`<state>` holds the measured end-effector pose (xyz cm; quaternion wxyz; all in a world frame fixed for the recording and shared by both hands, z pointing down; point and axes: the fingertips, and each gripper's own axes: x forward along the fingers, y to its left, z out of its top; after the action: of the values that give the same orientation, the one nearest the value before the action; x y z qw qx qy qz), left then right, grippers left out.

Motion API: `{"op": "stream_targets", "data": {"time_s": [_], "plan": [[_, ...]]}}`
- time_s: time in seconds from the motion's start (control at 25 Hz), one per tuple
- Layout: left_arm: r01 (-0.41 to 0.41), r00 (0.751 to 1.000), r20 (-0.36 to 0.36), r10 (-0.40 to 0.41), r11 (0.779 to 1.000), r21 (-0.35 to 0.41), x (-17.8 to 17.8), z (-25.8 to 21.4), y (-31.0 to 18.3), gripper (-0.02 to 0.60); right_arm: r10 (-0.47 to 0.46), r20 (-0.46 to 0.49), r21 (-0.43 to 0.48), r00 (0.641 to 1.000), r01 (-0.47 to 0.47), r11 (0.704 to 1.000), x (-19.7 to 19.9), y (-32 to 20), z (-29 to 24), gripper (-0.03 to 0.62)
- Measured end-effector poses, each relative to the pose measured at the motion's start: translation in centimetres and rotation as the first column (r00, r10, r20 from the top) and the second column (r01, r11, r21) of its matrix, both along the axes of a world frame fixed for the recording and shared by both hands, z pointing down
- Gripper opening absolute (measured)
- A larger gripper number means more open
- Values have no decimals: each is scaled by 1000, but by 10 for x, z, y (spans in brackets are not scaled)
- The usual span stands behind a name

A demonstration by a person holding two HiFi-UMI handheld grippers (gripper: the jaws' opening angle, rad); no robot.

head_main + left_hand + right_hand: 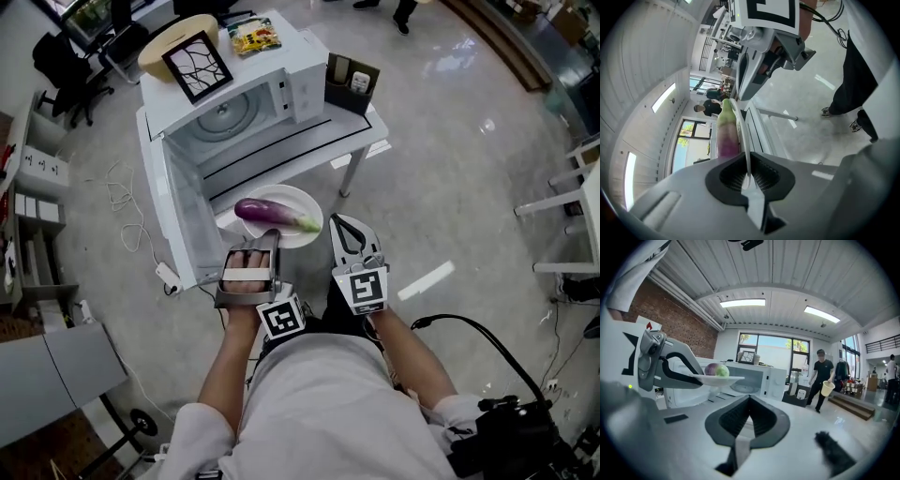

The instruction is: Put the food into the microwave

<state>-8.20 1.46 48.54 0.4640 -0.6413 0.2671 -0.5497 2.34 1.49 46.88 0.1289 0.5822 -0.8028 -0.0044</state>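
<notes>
A purple eggplant [272,214] with a green end lies on a white plate [292,196]. My left gripper [261,242] is shut on the plate's near rim and holds it level in front of the microwave [281,89]. The microwave's door [183,211] hangs open to the left, showing the glass turntable [225,117]. In the left gripper view the plate rim [743,140] runs between the pads of the left gripper [749,176], with the eggplant [725,131] beyond. My right gripper [343,225] is beside the plate's right edge, shut and empty; the right gripper [749,401] looks towards the plate [717,378].
The microwave stands on a white table [361,141]. On top of it are a framed picture [199,66] and a snack packet [253,37]. A dark box [349,82] sits beside it. A cable and power strip [167,277] lie on the floor. A person with a pail [822,376] walks behind.
</notes>
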Motion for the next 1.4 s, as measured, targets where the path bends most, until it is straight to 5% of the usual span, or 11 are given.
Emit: {"op": "stream_targets", "data": {"time_s": [0.32, 0.68, 1.12, 1.4], "plan": [[190, 982, 22, -190, 982, 1, 13, 23, -73, 34, -224, 5, 7, 974, 224, 974, 4, -95, 20, 9], [317, 948, 33, -317, 949, 2, 25, 34, -128, 34, -347, 22, 7, 938, 347, 938, 19, -164, 24, 9], [392, 917, 55, -395, 918, 49, -6, 44, -186, 34, -413, 5, 27, 911, 412, 911, -10, -217, 35, 9], [374, 923, 72, -378, 925, 68, -20, 51, -229, 34, -405, 15, 19, 914, 405, 914, -26, -239, 38, 9]]}}
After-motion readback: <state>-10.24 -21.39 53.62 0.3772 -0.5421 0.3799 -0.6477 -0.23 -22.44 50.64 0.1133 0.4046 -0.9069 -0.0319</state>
